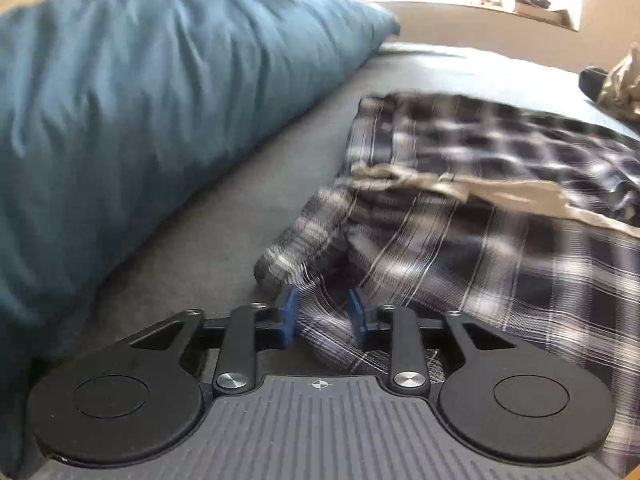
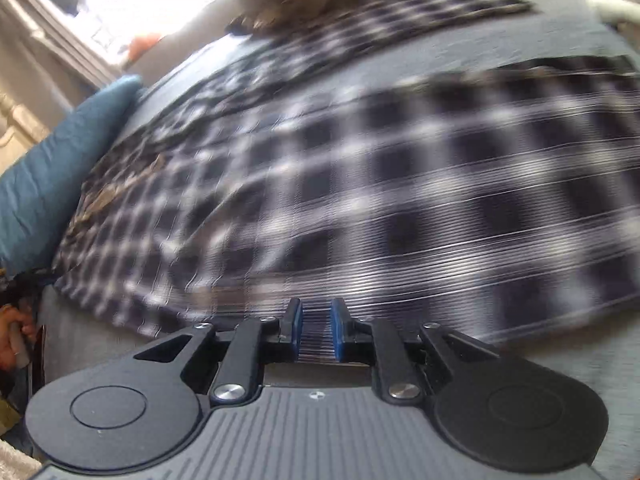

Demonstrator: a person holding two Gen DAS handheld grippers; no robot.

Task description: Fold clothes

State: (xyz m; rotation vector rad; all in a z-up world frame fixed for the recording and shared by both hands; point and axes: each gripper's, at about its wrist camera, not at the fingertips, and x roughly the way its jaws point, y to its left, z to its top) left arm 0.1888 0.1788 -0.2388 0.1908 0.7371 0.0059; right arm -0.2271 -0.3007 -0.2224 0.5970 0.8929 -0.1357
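Both grippers sit on the plaid shirt spread across the grey bed; right gripper clenches its hem; left gripper straddles a bunched sleeve, grip uncertain; that loose side could slip, skewing the fold.

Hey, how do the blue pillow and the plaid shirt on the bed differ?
The blue pillow is plain teal; the plaid shirt is checked dark and white. The pillow is puffed up and bulky; the shirt lies spread fairly flat. The shirt has fabric between the left tongs and the right tongs; the pillow is untouched. Both rest on the grey bed.
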